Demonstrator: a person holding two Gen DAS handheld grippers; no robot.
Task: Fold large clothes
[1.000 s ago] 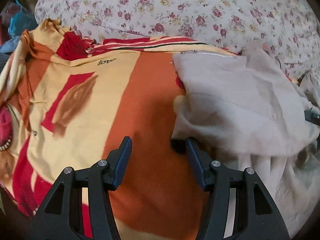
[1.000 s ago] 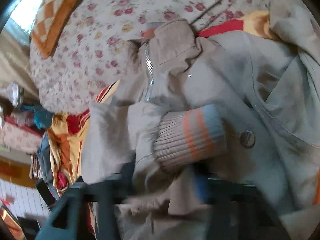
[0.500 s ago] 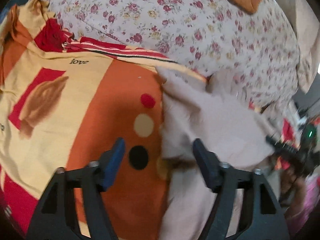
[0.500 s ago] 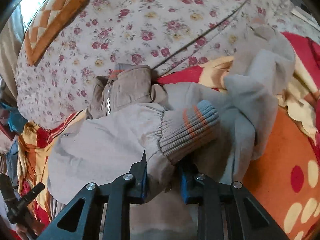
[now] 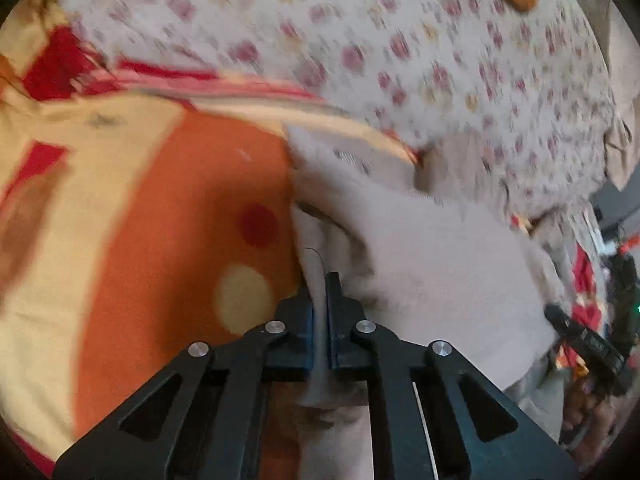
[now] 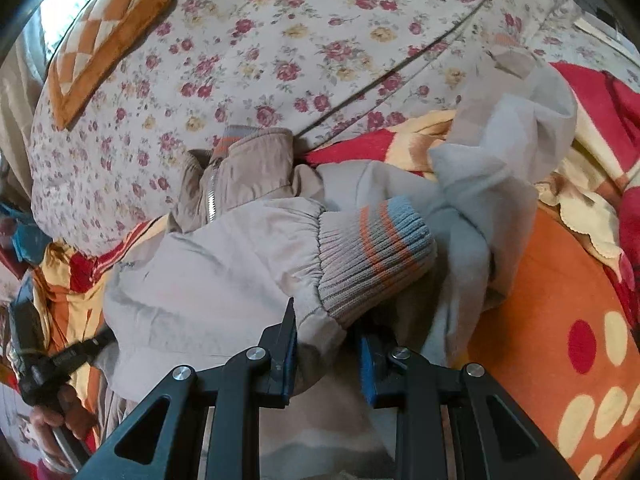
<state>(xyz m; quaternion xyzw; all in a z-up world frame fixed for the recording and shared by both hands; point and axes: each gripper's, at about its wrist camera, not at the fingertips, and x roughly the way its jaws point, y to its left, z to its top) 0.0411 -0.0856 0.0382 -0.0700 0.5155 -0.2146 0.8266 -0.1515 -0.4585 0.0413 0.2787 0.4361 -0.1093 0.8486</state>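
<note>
On the orange blanket [image 5: 168, 208], a beige jacket [image 6: 208, 280]: edge fold pinched tight in left gripper [image 5: 320, 280]; sleeve, seemingly just behind the cuff [image 6: 376, 252], clamped in right gripper [image 6: 326, 320].

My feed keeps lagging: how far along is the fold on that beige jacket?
Early. Done: the beige zip-up jacket lies bunched on the orange dotted blanket. In hand: the left gripper is shut on its edge; the right gripper pinches the sleeve by the striped ribbed cuff. Left: flattening and every fold.
</note>
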